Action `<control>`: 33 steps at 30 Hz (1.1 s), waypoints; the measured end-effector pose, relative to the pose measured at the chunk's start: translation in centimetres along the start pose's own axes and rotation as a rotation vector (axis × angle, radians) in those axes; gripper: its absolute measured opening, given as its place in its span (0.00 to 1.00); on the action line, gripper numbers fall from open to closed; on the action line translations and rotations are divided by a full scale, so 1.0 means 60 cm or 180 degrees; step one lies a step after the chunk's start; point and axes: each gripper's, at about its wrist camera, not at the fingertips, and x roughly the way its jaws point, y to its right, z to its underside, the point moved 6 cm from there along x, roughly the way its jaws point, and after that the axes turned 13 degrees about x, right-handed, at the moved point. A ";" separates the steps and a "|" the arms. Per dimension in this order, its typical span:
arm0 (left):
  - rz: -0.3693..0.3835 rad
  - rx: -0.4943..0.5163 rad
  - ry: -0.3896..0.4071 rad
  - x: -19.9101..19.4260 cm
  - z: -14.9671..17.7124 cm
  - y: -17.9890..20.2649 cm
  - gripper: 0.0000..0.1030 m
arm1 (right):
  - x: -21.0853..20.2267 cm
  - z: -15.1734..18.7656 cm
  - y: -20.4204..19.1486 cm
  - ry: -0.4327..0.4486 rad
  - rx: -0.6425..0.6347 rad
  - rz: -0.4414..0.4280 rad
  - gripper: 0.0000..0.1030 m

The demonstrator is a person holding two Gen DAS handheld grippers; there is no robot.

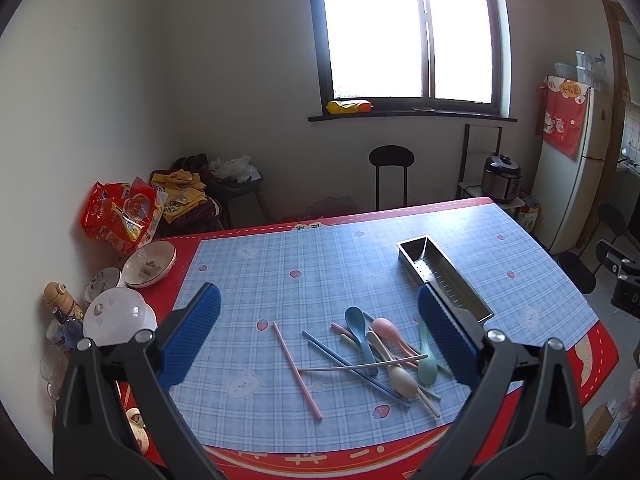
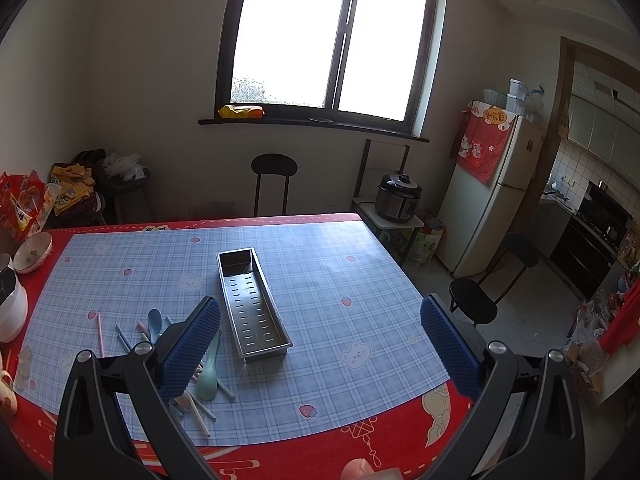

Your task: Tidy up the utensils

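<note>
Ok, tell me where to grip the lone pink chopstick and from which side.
Take the pink chopstick near its middle, from straight above, left gripper fingers across its width. It lies flat, apart from the spoon pile, so either long side is free.

spoons, chopsticks (image 1: 376,354): pastel, heaped | metal tray (image 2: 252,304): empty, adjacent

The tabletop (image 2: 360,264) is lying bare to the right of the metal tray (image 2: 252,304) and beyond it. Left of the tray, a tangle of spoons and chopsticks (image 1: 384,348) is crowding the near part. Bowls (image 1: 148,264) and a white lid (image 1: 120,316) are lining the left edge.
</note>
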 end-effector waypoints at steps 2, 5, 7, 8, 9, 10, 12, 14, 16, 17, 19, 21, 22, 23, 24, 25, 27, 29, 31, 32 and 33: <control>0.0019 -0.0020 -0.0010 0.002 0.001 -0.003 0.95 | 0.000 0.000 0.000 -0.0003 0.0001 0.0002 0.95; 0.0025 -0.0030 -0.0012 0.003 0.003 -0.003 0.95 | 0.000 0.000 0.001 -0.0008 0.0000 0.0003 0.95; 0.0035 -0.0042 -0.0015 0.004 0.004 -0.004 0.95 | 0.001 0.000 0.001 -0.0006 0.0000 0.0004 0.95; 0.0040 -0.0047 -0.0016 0.005 0.004 -0.005 0.95 | 0.001 0.000 0.001 -0.0007 0.0001 0.0004 0.95; 0.0044 -0.0051 -0.0015 0.006 0.004 -0.006 0.95 | 0.001 0.000 0.001 -0.0006 0.0001 0.0005 0.95; 0.0049 -0.0057 -0.0013 0.006 0.005 -0.006 0.95 | 0.001 0.000 0.001 -0.0005 0.0000 0.0004 0.95; 0.0051 -0.0064 -0.0008 0.006 0.005 -0.007 0.95 | 0.001 0.000 0.001 -0.0008 0.0000 0.0003 0.95; 0.0054 -0.0063 -0.0010 0.006 0.005 -0.007 0.95 | 0.001 0.000 0.001 -0.0006 0.0000 0.0006 0.95; 0.0054 -0.0066 -0.0009 0.006 0.006 -0.007 0.95 | 0.001 0.000 0.001 -0.0006 0.0000 0.0005 0.95; 0.0059 -0.0069 -0.0009 0.006 0.006 -0.007 0.95 | 0.001 0.000 0.001 -0.0006 -0.0001 0.0005 0.95; 0.0063 -0.0073 -0.0009 0.006 0.006 -0.006 0.95 | 0.001 0.000 0.001 -0.0010 -0.0001 0.0004 0.95; 0.0064 -0.0078 -0.0008 0.006 0.007 -0.007 0.95 | 0.001 0.000 0.001 -0.0010 -0.0003 0.0007 0.95; 0.0064 -0.0077 -0.0007 0.006 0.007 -0.006 0.95 | 0.002 0.001 0.002 -0.0009 -0.0002 0.0007 0.95; 0.0064 -0.0080 -0.0007 0.006 0.007 -0.006 0.95 | 0.002 0.001 0.001 -0.0007 -0.0003 0.0007 0.95; 0.0066 -0.0080 -0.0006 0.006 0.007 -0.007 0.95 | 0.002 0.001 0.002 -0.0006 -0.0004 0.0008 0.95; 0.0066 -0.0083 -0.0004 0.006 0.007 -0.006 0.95 | 0.002 0.001 0.002 -0.0008 -0.0002 0.0006 0.95; 0.0068 -0.0084 -0.0005 0.006 0.008 -0.006 0.95 | 0.001 0.001 0.002 -0.0010 -0.0004 0.0008 0.95; 0.0065 -0.0082 -0.0005 0.006 0.008 -0.006 0.95 | 0.002 0.001 0.001 -0.0009 -0.0004 0.0006 0.95; 0.0068 -0.0085 -0.0004 0.006 0.008 -0.006 0.95 | 0.001 0.001 0.001 -0.0010 -0.0004 0.0004 0.95; 0.0066 -0.0086 -0.0003 0.006 0.008 -0.006 0.95 | 0.002 0.001 0.001 -0.0010 -0.0004 0.0004 0.95; 0.0063 -0.0087 -0.0004 0.006 0.008 -0.006 0.95 | 0.001 0.001 0.001 -0.0011 -0.0005 0.0006 0.95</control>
